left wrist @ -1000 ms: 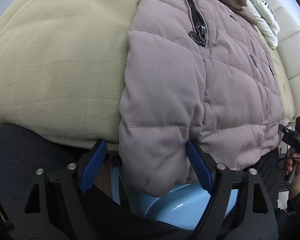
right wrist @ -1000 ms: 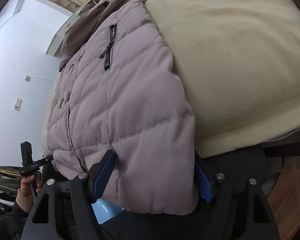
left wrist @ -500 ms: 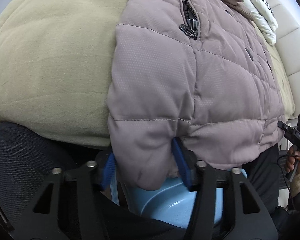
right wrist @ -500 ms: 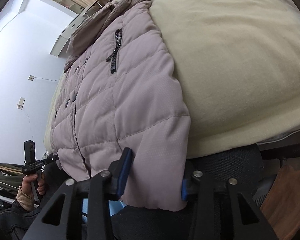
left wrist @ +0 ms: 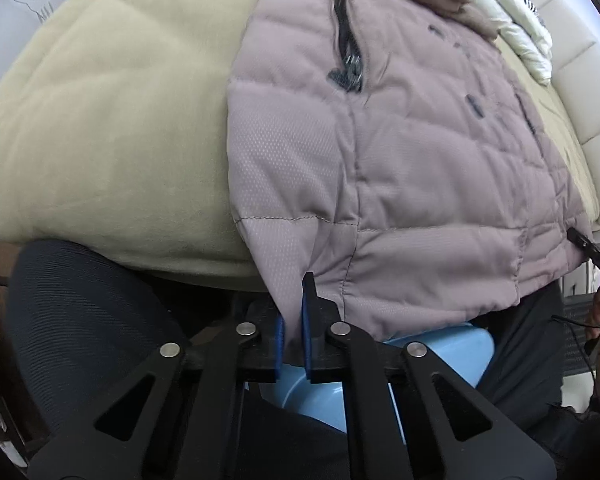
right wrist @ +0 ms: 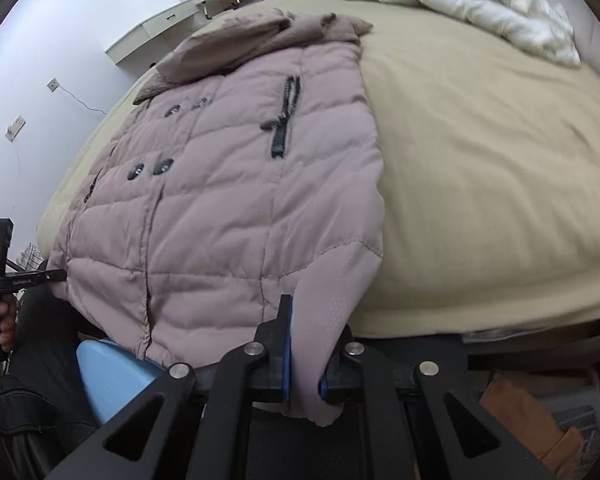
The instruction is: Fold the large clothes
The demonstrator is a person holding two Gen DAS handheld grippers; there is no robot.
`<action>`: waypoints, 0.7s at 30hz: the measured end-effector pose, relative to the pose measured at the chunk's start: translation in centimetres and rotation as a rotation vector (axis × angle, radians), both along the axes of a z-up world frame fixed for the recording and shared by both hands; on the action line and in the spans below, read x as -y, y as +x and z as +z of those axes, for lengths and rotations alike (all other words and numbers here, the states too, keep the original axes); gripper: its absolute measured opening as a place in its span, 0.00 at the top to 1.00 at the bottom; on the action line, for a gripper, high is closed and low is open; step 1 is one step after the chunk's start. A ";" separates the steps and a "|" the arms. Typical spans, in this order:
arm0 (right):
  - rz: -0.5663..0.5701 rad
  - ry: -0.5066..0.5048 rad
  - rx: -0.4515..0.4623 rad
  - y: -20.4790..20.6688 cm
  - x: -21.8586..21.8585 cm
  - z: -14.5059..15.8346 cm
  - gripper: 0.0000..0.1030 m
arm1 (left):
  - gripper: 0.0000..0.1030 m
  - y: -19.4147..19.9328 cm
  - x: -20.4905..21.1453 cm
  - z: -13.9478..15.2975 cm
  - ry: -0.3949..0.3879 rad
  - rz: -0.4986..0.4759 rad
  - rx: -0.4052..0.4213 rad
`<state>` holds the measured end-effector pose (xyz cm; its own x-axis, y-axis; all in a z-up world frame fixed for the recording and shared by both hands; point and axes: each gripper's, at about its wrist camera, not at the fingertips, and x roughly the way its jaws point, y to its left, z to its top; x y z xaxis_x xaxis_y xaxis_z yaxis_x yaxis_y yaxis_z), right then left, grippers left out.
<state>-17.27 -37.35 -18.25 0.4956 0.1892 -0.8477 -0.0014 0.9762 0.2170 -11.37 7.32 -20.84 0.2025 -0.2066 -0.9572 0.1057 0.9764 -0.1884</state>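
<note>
A mauve quilted puffer jacket (left wrist: 400, 160) lies front up on a beige bed (left wrist: 100, 120), its hem hanging over the near edge. It also shows in the right wrist view (right wrist: 220, 200), with buttons and a zip pocket. My left gripper (left wrist: 292, 320) is shut on the hem's left corner. My right gripper (right wrist: 304, 344) is shut on the hem's right corner. Each gripper shows small at the far side of the other's view.
A light blue basin (left wrist: 340, 380) sits below the hem, also in the right wrist view (right wrist: 112, 372). A white duvet (right wrist: 460, 4) lies at the bed's far end. A dark mesh chair (left wrist: 80, 320) stands by the bed edge. A white wall (right wrist: 40, 60) is left.
Both grippers went from open around the hem corners to shut on them. The right wrist view has risen, showing more of the bed top.
</note>
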 end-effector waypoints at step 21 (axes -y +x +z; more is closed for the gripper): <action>0.018 0.056 0.455 15.1 -0.3 17.4 0.92 | 0.97 18.8 0.6 20.4 -0.056 0.002 0.449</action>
